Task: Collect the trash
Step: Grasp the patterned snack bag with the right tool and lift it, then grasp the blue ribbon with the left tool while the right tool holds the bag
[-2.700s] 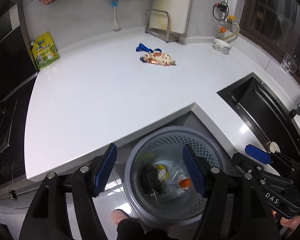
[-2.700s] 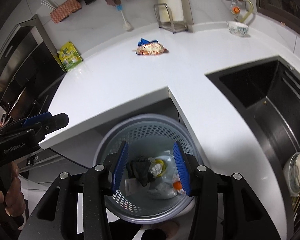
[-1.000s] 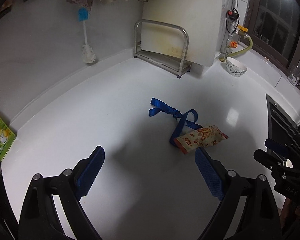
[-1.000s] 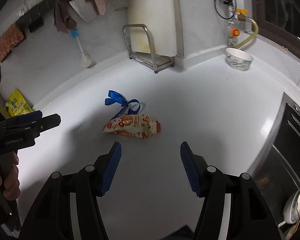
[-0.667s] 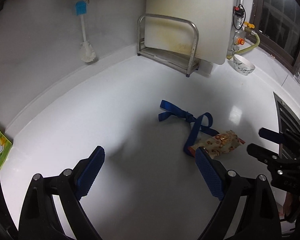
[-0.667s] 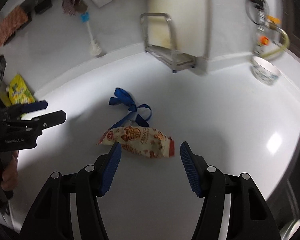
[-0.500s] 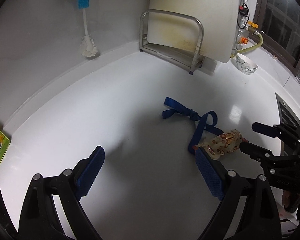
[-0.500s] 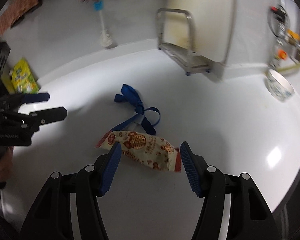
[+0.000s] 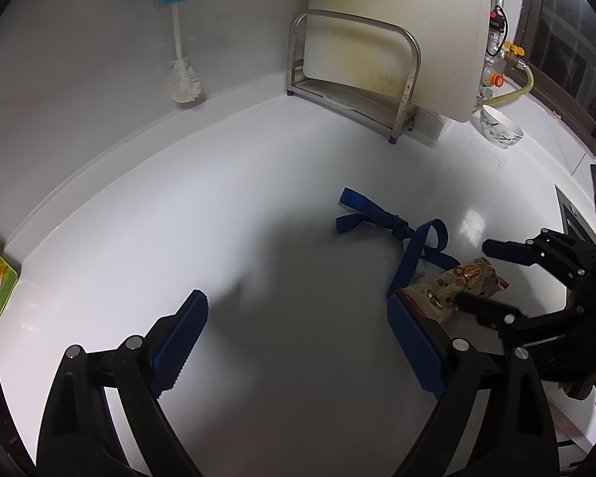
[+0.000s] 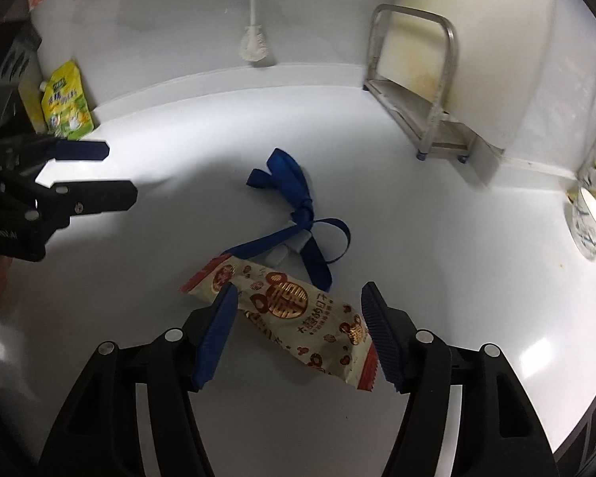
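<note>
To the left of the right gripper (image 10: 296,332), the left gripper (image 9: 298,344) is hanging over bare white countertop (image 9: 218,206) with its blue-padded jaws spread wide and nothing between them. It is gripping nothing, and the trash is lying off to its right. The knotted blue fabric ribbon (image 10: 298,206) is sprawling just ahead of the right gripper, one tail reaching under the near end of the cream, red-printed plastic snack wrapper (image 10: 294,310). That wrapper is sitting directly between the right gripper's blue pads, its long axis running slantwise from the left pad toward the right one, so both ends are poking past the gap. The jaws are opening, wrapper between them, neither pad pressing it. The right hand is clearly the nearer one, and closing would likely catch the wrapper along its length rather than across. Open countertop is lying all around; the steel rack (image 10: 425,91) and the patterned ceramic bowl (image 10: 590,224) are standing well apart to the right.
</note>
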Demonstrator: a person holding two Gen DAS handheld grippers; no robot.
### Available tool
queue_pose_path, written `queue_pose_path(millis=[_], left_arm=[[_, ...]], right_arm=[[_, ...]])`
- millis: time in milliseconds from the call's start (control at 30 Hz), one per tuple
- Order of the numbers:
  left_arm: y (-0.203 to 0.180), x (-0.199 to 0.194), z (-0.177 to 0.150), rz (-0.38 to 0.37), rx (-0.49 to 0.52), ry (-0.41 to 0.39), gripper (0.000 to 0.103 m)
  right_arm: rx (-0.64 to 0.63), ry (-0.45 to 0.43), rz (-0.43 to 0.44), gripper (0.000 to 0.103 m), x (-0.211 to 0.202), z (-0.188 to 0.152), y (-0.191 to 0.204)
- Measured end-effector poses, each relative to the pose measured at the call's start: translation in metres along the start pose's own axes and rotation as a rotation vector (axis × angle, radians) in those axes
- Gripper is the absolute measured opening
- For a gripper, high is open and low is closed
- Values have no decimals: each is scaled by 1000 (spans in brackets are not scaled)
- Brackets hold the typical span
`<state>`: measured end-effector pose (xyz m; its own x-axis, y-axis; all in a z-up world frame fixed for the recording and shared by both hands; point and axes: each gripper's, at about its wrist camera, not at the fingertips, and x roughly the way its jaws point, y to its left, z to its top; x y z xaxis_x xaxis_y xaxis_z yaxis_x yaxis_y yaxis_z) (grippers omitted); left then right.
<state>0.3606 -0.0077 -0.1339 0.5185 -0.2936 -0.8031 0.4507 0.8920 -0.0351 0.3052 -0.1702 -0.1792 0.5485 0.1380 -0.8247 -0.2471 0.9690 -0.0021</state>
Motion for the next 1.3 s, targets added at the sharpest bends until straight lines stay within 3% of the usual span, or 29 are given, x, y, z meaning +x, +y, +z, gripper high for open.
queue_pose_path(millis=[167, 333, 500, 700, 1000, 1300], left_arm=[[0, 1, 2, -4, -5, 1, 90], [0, 2, 3, -1, -7, 3, 90], [-3, 4, 3, 2, 2, 3, 90], [-10, 14, 5, -37, -7, 19, 90], [-40, 50, 15, -98, -8, 46, 90], [-70, 84, 31, -73, 29, 50, 90]], right_arm=[[-17, 14, 0, 61, 6, -3, 4], [-21, 24, -1, 40, 7, -8, 8], [-29, 8, -23, 36, 1, -14, 12], [135, -37, -36, 34, -20, -32, -2], [431, -99, -145, 34, -53, -59, -38], [600, -99, -252, 34, -69, -84, -58]])
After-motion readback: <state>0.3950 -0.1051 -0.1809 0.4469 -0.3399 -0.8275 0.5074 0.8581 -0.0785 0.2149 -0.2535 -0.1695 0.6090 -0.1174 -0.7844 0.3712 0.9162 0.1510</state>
